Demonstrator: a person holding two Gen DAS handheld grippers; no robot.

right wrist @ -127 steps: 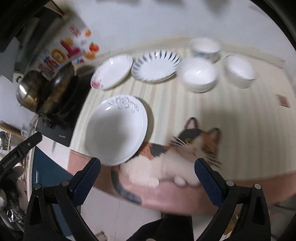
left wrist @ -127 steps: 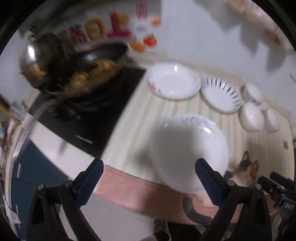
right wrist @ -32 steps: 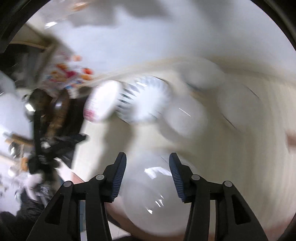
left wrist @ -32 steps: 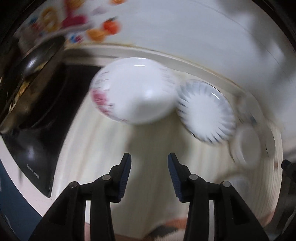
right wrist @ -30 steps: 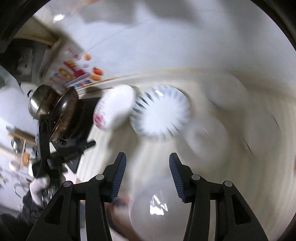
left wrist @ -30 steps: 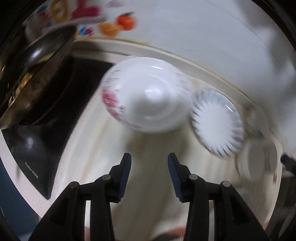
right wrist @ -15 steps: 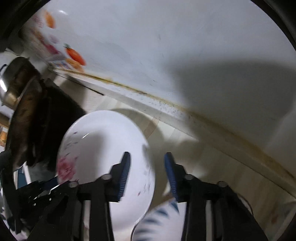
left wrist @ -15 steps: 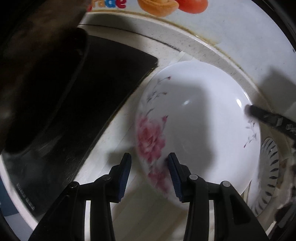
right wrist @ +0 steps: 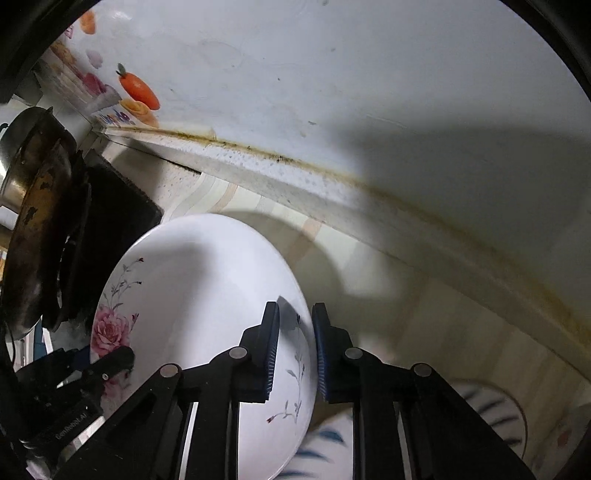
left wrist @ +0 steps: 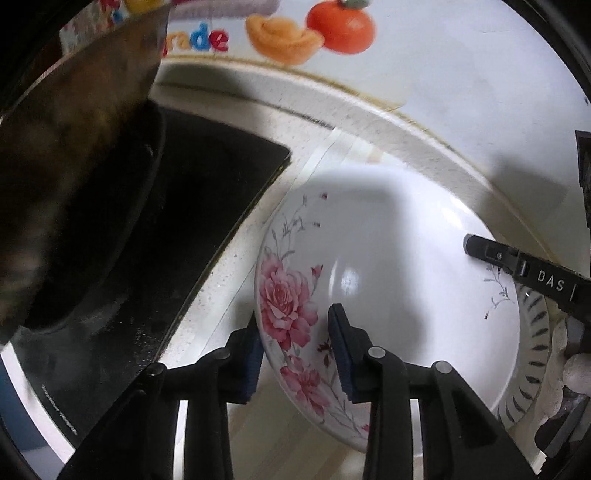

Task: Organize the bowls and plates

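Note:
A white plate with pink roses point(left wrist: 399, 280) sits near the back wall, its right edge over a blue-striped plate point(left wrist: 532, 354). My left gripper point(left wrist: 295, 354) has one finger on each side of the rose plate's near-left rim and is closed on it. My right gripper point(right wrist: 293, 350) is closed on the plate's opposite rim point(right wrist: 199, 295); the striped plate point(right wrist: 491, 417) lies below it. Each gripper shows in the other's view.
A dark wok point(left wrist: 74, 177) on a black cooktop point(left wrist: 207, 206) stands close on the left. The back wall with fruit stickers point(left wrist: 340, 26) is just behind the plate. The striped countertop point(right wrist: 461, 325) runs to the right.
Both grippers have come in from above the counter and closed on opposite rims of the rose plate. The plate now fills both views.

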